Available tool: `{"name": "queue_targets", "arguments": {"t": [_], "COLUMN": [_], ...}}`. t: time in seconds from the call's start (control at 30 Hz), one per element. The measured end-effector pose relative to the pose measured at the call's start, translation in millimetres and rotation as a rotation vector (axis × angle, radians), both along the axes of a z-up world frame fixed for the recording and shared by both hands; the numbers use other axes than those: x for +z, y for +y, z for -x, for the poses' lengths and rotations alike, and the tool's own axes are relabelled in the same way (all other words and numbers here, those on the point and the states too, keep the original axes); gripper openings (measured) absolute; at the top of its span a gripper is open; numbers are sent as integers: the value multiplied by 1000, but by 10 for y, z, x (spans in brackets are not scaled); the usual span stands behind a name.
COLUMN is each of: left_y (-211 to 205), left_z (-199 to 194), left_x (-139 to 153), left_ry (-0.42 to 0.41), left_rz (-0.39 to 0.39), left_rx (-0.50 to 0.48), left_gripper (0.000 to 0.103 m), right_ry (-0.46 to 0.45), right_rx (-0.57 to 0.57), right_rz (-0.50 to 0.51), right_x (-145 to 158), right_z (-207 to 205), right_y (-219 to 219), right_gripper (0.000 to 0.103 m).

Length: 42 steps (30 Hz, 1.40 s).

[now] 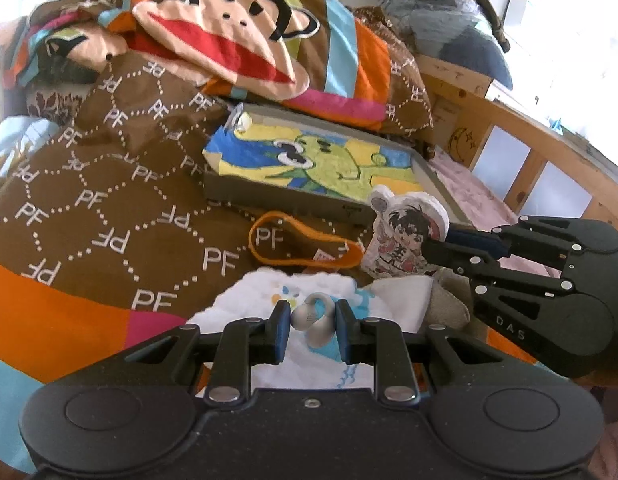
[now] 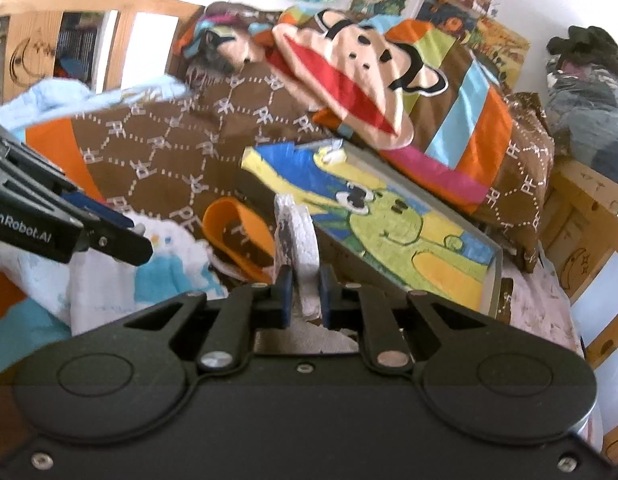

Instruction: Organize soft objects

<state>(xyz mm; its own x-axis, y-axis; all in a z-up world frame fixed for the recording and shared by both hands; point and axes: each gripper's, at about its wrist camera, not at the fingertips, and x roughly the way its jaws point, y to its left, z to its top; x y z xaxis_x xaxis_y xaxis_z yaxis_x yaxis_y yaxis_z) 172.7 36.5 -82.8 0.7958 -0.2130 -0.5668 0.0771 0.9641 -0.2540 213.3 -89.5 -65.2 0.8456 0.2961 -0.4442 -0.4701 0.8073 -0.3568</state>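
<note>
Left wrist view: a brown "PF" monkey-print duvet covers the bed beyond both grippers. Ahead lies a grey tray lined with a cartoon drawing, probably the destination. The right gripper pinches an anime-figure plush upright. The left gripper brackets a small grey clip on a white plush; whether it grips is unclear. An orange loop crosses the path.

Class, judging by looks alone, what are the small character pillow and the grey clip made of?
Character pillow: printed fabric, seemingly stuffed; the right gripper pinches its puffy white edge.
Grey clip: smooth, slightly glossy, probably plastic or metal, between the left gripper fingers on a white fleecy cloth.
</note>
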Motion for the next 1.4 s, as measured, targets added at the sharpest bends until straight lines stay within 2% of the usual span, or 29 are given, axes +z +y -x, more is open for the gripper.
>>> {"name": "queue_targets", "arguments": {"t": [0.2, 0.43, 0.53, 0.63, 0.7, 0.9, 1.13, 1.27, 1.33, 1.4], "left_y": [-23, -74, -92, -95, -99, -85, -88, -94, -93, -93], "left_z": [41, 69, 91, 101, 103, 95, 106, 109, 106, 105], "left_x": [85, 84, 95, 96, 95, 83, 99, 95, 94, 95], "left_ry": [-42, -43, -55, -57, -58, -56, -69, -67, -66, -65], "left_rz": [3, -15, -23, -25, -30, -31, -35, -38, -40, -40], "left_rx": [12, 1, -3, -5, -3, 2, 4, 1, -1, 1], "left_gripper": [26, 26, 26, 26, 26, 26, 26, 26, 26, 26], "right_ry": [-26, -62, 6, 66, 94, 113, -42, -32, -51, -12], "right_rx": [3, -59, -67, -56, -32, 2, 3, -8, -7, -31], "right_rz": [-44, -199, -339, -406, -412, -308, -439, -475, -473, -436], "right_x": [93, 252, 314, 323, 304, 176, 375, 391, 407, 359], "right_z": [30, 62, -24, -85, -102, -67, 171, 144, 166, 143], "right_y": [-63, -307, -503, -627, -652, -506, -646, -715, -758, -756], "right_gripper": [7, 7, 7, 7, 7, 7, 7, 7, 7, 8]}}
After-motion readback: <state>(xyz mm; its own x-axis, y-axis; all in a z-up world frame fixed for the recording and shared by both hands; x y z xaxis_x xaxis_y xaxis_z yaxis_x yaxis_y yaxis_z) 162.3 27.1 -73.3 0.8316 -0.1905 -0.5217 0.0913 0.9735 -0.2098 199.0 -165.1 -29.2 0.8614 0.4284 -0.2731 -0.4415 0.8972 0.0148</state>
